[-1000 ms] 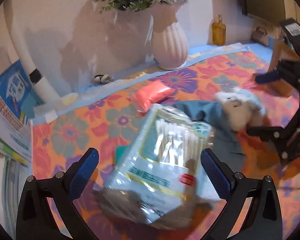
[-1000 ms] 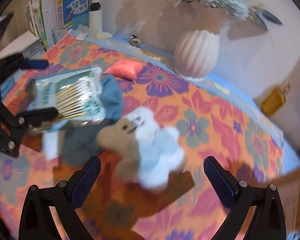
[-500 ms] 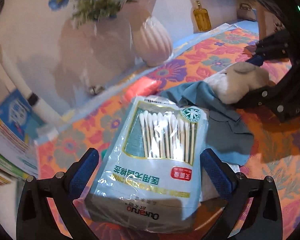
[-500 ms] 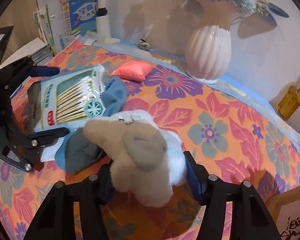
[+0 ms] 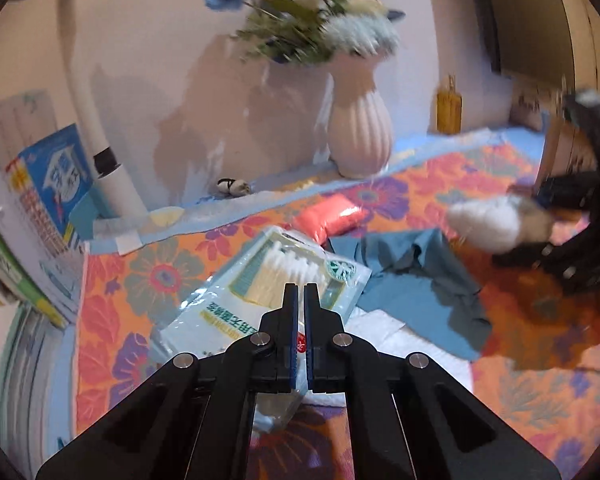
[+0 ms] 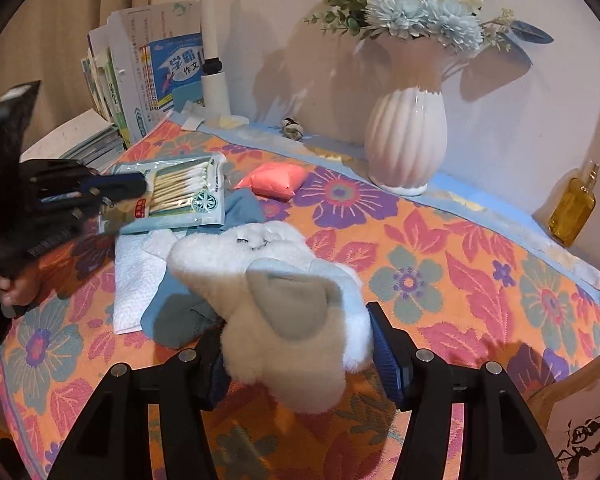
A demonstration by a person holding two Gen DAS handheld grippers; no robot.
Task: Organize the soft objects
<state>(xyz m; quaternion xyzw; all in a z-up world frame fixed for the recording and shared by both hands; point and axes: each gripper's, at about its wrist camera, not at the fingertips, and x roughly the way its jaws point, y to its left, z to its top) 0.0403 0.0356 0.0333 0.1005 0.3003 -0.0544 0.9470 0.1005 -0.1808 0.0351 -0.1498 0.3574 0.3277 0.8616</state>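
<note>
My left gripper (image 5: 301, 292) is shut on a clear bag of cotton swabs (image 5: 260, 292) and holds it by its near edge; from the right wrist view the bag (image 6: 180, 196) hangs at the left. My right gripper (image 6: 300, 344) is shut on a white and beige plush toy (image 6: 284, 304), which shows blurred in the left wrist view (image 5: 496, 222). A blue cloth (image 5: 420, 272) and a white tissue (image 6: 136, 276) lie on the flowered tablecloth (image 6: 460, 280). A coral red pouch (image 6: 272, 178) lies behind them.
A pink ribbed vase with flowers (image 6: 406, 140) stands at the back by the wall. An amber bottle (image 6: 572, 208) stands at the back right. Books and papers (image 6: 148, 80) are stacked at the back left. A small striped object (image 6: 294, 128) lies near the wall.
My left gripper has shut on the swab bag's edge. My right gripper has closed on the plush toy and lifted it off the blue cloth.
</note>
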